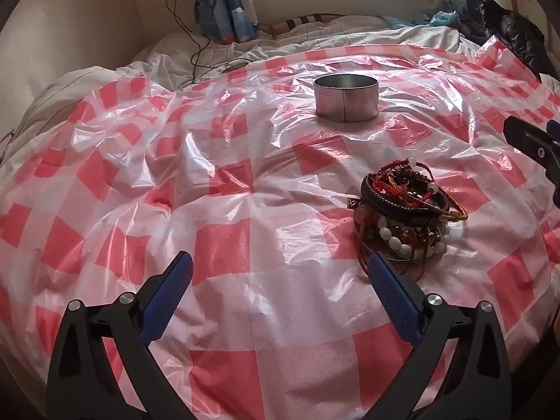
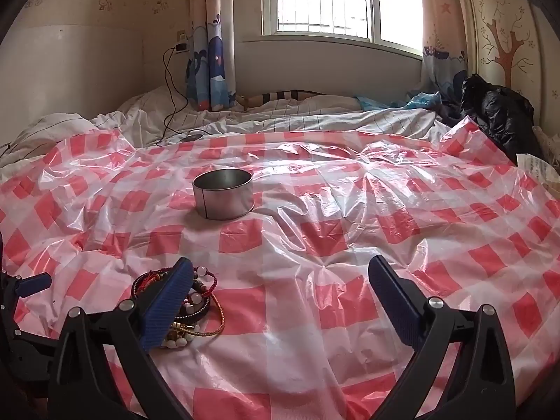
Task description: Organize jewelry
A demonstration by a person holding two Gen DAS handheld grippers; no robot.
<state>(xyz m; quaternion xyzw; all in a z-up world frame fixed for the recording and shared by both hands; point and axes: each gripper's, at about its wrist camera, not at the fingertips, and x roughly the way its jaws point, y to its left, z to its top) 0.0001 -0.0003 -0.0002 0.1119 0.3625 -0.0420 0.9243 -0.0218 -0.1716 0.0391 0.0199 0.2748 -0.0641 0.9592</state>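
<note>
A pile of bracelets, red cords, dark bands and white beads, lies on the red-and-white checked plastic sheet. A round metal tin stands open farther back. My left gripper is open and empty, its right finger close to the pile's near edge. In the right wrist view the pile lies partly behind the left finger of my right gripper, which is open and empty. The tin stands beyond it. The right gripper also shows at the right edge of the left wrist view.
The sheet covers a bed with rumpled white bedding behind it. A black charger cable runs down from the wall. A black bag and blue plastic lie at the back right under the window.
</note>
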